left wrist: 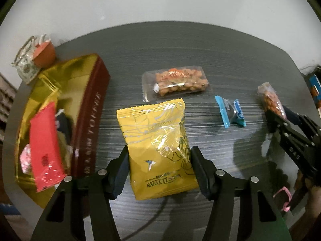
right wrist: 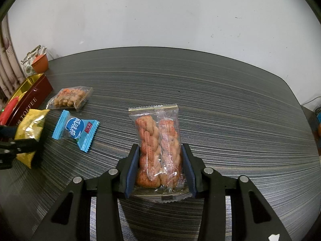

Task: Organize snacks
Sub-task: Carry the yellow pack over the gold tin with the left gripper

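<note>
My left gripper (left wrist: 158,170) is shut on a yellow snack packet (left wrist: 158,142), held just above the dark striped table. A maroon toffee tin (left wrist: 88,108) with a gold inside stands to its left, holding a red packet (left wrist: 46,146) and other sweets. My right gripper (right wrist: 160,168) is shut on a clear packet of twisted orange snacks (right wrist: 156,146); this shows at the right of the left wrist view (left wrist: 270,98). A clear packet of nut snacks (left wrist: 176,82) and a small blue packet (left wrist: 232,111) lie on the table between them, also in the right wrist view (right wrist: 70,98) (right wrist: 76,130).
A teapot (left wrist: 26,64) and an orange cup (left wrist: 44,52) stand at the table's far left corner behind the tin. A white wall runs behind the table (right wrist: 220,100). A pink item (left wrist: 282,198) lies near the right arm.
</note>
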Motion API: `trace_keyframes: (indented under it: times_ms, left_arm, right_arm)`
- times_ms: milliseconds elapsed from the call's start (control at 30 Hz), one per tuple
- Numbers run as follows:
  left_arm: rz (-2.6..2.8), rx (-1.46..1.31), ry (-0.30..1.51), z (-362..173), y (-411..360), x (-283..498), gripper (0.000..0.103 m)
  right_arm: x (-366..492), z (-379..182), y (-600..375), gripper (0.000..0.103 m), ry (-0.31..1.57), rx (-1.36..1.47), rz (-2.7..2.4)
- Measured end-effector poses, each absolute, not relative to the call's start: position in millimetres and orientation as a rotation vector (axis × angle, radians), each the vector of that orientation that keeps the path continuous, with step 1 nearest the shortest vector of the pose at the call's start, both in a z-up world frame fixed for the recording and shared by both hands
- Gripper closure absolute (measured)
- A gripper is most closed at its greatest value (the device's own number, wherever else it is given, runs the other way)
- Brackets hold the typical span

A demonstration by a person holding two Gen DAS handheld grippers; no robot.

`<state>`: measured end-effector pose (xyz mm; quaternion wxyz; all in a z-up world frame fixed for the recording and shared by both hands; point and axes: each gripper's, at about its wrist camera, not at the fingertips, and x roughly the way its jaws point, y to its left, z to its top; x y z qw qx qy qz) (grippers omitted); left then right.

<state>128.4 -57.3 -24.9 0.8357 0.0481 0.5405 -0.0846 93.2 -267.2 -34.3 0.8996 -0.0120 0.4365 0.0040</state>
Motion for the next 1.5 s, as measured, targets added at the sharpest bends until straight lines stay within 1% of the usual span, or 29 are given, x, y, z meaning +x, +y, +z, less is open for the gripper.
trace_keyframes:
  times_ms: [400, 700, 933, 1100, 1400, 1500]
  left_arm:
    - [-0.156, 0.111, 1.059, 29, -15, 108, 0.043]
    - [-0.023, 0.084, 1.030, 40, 68, 127, 0.043]
    - [0.059, 0.059, 1.026, 41, 128, 140, 0.043]
    - [0.062, 0.062, 1.048, 32, 156, 150, 0.043]
    - [0.039, 0.080, 1.110, -4, 159, 163, 0.043]
    - [0.027, 0.107, 1.101, -10, 155, 163, 0.043]
  right_arm:
    - [94, -34, -267, 0.064, 0.904, -0.028, 0.005]
    - [92, -34, -265, 0.064, 0.903, -0.032, -0.010]
    - [92, -33, -264, 0.064, 0.903, -0.024, -0.026]
    - [93, -34, -262, 0.064, 0.904, -0.022, -0.038]
    - [93, -34, -260, 0.064, 0.904, -0.022, -0.049]
    - [95, -34, -259, 0.064, 0.905, -0.022, -0.050]
